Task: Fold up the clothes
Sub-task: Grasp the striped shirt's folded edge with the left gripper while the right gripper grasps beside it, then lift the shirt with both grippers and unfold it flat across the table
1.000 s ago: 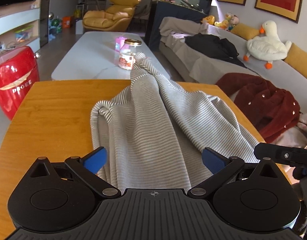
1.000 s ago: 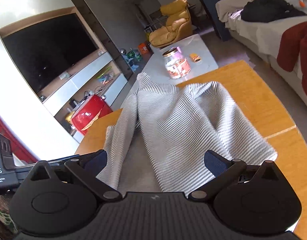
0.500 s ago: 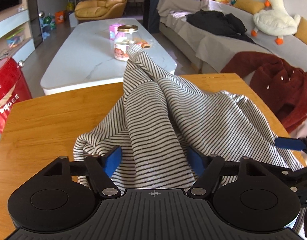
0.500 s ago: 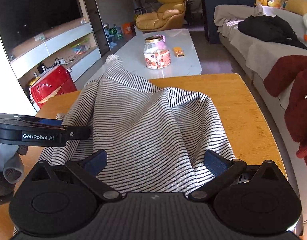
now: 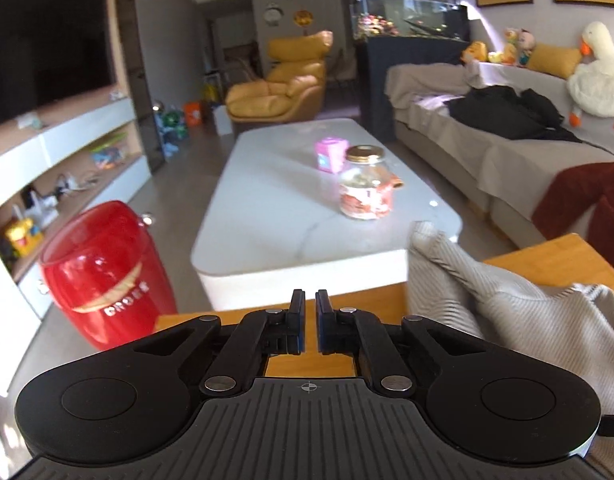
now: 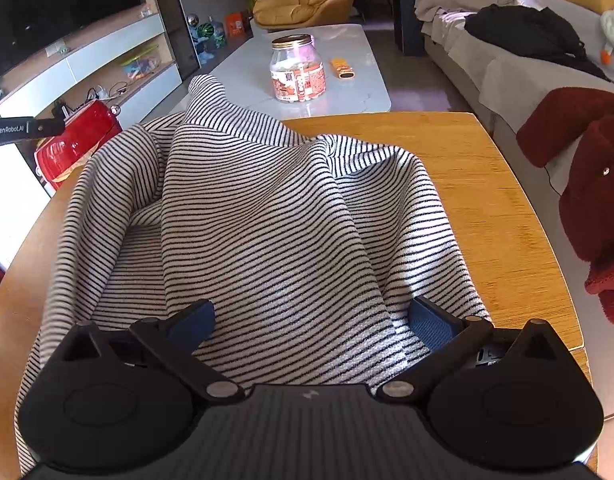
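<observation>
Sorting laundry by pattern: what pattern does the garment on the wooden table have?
The garment has thin dark stripes on white, clearest in the right wrist view.

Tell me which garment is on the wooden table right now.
The black-and-white striped top; it lies crumpled on the wooden table. The dark red coat and black garment are on the sofa.

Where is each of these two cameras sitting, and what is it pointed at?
Left wrist: rides the left claw, jaws nearly closed with nothing between them, looking over the wooden table edge at the living room.
Right wrist: rides the right claw, jaws wide, looking down on the striped garment; the left claw's arm shows at the left edge.
Shared: garment, wooden table, glass jar, red bin.
</observation>
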Tool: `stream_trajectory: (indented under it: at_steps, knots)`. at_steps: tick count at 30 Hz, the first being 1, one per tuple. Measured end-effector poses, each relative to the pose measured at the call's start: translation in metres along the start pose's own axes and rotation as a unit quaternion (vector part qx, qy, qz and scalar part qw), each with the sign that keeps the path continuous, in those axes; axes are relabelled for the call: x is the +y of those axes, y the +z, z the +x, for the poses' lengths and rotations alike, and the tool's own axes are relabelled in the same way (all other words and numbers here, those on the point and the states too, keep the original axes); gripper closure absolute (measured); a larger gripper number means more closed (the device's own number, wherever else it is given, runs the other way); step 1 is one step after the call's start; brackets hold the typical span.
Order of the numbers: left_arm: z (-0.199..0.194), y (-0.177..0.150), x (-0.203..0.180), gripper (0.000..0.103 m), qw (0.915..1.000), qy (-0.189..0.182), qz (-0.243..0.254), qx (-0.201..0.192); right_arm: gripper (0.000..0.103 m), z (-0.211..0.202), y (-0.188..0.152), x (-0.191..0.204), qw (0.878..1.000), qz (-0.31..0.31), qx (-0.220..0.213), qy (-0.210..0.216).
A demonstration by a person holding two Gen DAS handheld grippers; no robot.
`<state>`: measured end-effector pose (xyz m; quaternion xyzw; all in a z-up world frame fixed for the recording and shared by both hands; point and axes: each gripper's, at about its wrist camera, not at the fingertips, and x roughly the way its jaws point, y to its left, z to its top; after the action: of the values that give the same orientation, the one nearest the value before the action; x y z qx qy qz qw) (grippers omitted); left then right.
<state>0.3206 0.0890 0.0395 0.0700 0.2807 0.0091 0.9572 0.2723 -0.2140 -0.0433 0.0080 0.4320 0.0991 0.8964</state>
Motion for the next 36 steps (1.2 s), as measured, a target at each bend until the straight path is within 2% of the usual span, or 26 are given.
stream_trajectory:
  at_steps: [1, 2, 3, 4, 5, 6, 8, 9, 11, 13, 15, 17, 18, 19, 21, 23, 25, 26, 28, 29, 30, 32, 34, 36]
  knots:
    - [0.003, 0.000, 0.008, 0.097, 0.9999, 0.008, -0.008, 0.006, 0.000, -0.001, 0.003, 0.002, 1.000, -0.010, 0.007, 0.003]
    - [0.003, -0.001, 0.017, 0.097, 0.9994, -0.010, -0.027, 0.021, 0.000, -0.003, 0.006, 0.001, 1.000, -0.011, 0.010, 0.012]
    - [0.002, -0.001, 0.025, 0.096, 0.9978, -0.030, -0.046, 0.036, 0.000, -0.009, 0.009, 0.000, 1.000, -0.008, -0.006, 0.022]
    - [-0.003, -0.003, 0.026, 0.093, 0.9949, -0.066, -0.062, 0.044, 0.001, -0.016, 0.013, -0.001, 0.999, -0.003, -0.034, 0.033]
    - [-0.009, -0.006, 0.027, 0.085, 0.9904, -0.103, -0.077, 0.051, 0.002, -0.022, 0.018, 0.002, 0.997, -0.012, -0.064, 0.035]
    - [-0.015, -0.008, 0.028, 0.068, 0.9844, -0.139, -0.090, 0.059, 0.009, -0.028, 0.024, 0.007, 0.994, -0.030, -0.096, 0.033]
    - [-0.022, -0.013, 0.013, 0.045, 0.9765, -0.186, -0.085, 0.068, 0.016, -0.029, 0.035, 0.026, 0.988, -0.075, -0.135, 0.030]
    - [-0.025, -0.015, 0.005, 0.043, 0.9733, -0.202, -0.083, 0.071, 0.022, -0.028, 0.041, 0.036, 0.983, -0.099, -0.151, 0.029]
    - [-0.022, -0.016, -0.010, 0.043, 0.9714, -0.208, -0.082, 0.080, 0.032, -0.013, 0.048, 0.060, 0.978, -0.138, -0.151, 0.030]
    - [-0.020, -0.015, -0.022, 0.041, 0.9727, -0.200, -0.084, 0.083, 0.053, 0.011, 0.051, 0.078, 0.977, -0.160, -0.137, 0.012]
    - [-0.019, -0.015, -0.023, 0.034, 0.9748, -0.186, -0.090, 0.085, 0.055, 0.031, 0.050, 0.083, 0.977, -0.173, -0.124, -0.005]
    - [-0.020, -0.015, -0.023, 0.028, 0.9741, -0.185, -0.091, 0.092, 0.064, 0.040, 0.048, 0.082, 0.976, -0.185, -0.116, 0.001]
    - [-0.022, -0.017, -0.023, 0.024, 0.9739, -0.186, -0.088, 0.095, 0.076, 0.045, 0.047, 0.081, 0.975, -0.190, -0.111, 0.004]
    - [-0.024, -0.017, -0.025, 0.022, 0.9736, -0.188, -0.083, 0.098, 0.097, 0.043, 0.048, 0.079, 0.972, -0.199, -0.122, -0.008]
    - [-0.023, -0.019, -0.031, 0.016, 0.9717, -0.198, -0.074, 0.106, 0.098, 0.029, 0.052, 0.074, 0.961, -0.220, -0.161, -0.048]
    - [-0.016, -0.022, -0.042, 0.015, 0.9700, -0.203, -0.063, 0.118, 0.098, 0.018, 0.059, 0.065, 0.951, -0.227, -0.192, -0.089]
    - [-0.005, -0.026, -0.054, 0.015, 0.9695, -0.201, -0.050, 0.131, 0.098, 0.016, 0.066, 0.050, 0.953, -0.203, -0.194, -0.109]
    - [0.002, -0.029, -0.059, 0.019, 0.9695, -0.197, -0.043, 0.139, 0.098, 0.015, 0.066, 0.044, 0.955, -0.196, -0.192, -0.112]
    - [0.015, -0.034, -0.067, 0.043, 0.9712, -0.183, -0.029, 0.150, 0.098, 0.017, 0.063, 0.039, 0.958, -0.193, -0.183, -0.105]
    - [0.020, -0.035, -0.065, 0.068, 0.9745, -0.169, -0.019, 0.147, 0.098, 0.018, 0.062, 0.037, 0.960, -0.192, -0.178, -0.101]
    - [0.024, -0.036, -0.064, 0.082, 0.9773, -0.155, -0.010, 0.144, 0.098, 0.019, 0.061, 0.035, 0.961, -0.190, -0.174, -0.098]
    - [0.026, -0.031, -0.047, 0.087, 0.9799, -0.147, -0.020, 0.134, 0.098, 0.022, 0.058, 0.030, 0.964, -0.184, -0.168, -0.095]
    - [0.020, -0.020, -0.021, 0.090, 0.9858, -0.116, -0.037, 0.116, 0.098, 0.024, 0.059, 0.024, 0.964, -0.182, -0.167, -0.102]
    - [0.013, -0.008, 0.005, 0.091, 0.9943, -0.065, -0.032, 0.078, 0.098, 0.025, 0.062, 0.018, 0.963, -0.180, -0.168, -0.114]
